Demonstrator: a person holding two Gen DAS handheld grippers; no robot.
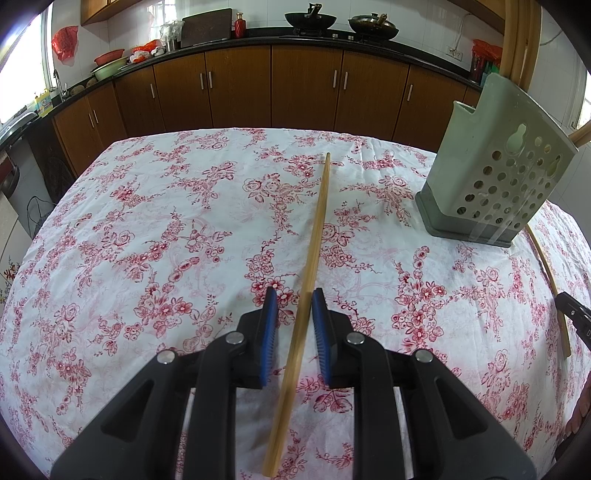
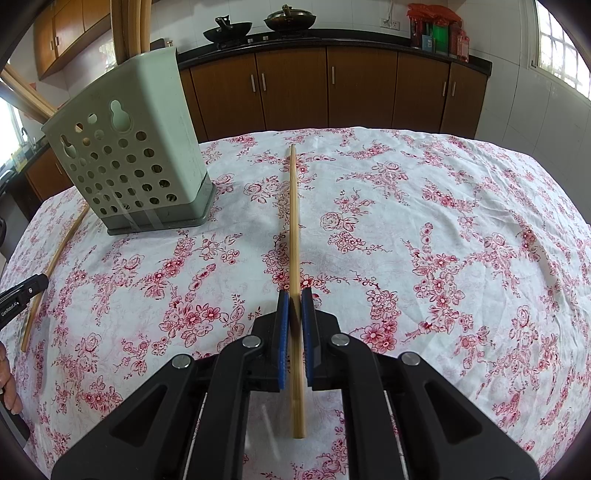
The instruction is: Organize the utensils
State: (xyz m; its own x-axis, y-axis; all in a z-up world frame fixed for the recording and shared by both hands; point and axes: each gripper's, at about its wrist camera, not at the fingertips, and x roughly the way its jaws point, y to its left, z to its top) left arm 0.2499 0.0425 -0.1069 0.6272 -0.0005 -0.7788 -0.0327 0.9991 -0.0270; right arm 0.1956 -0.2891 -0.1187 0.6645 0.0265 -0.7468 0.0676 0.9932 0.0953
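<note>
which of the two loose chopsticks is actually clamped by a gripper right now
The chopstick at the right gripper, pinched between its blue pads. The other chopstick lies in the left gripper, whose pads stand apart.

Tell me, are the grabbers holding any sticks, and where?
The right hand-held gripper pinches a chopstick near its near end. The left hand-held gripper straddles another chopstick with gaps on both sides, so it holds nothing.

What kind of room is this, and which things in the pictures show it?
Most likely a home kitchen. Two woks sit on a stove along the back counter, brown wooden cabinets run below it, and a green perforated utensil holder stands on the table's floral cloth.
</note>
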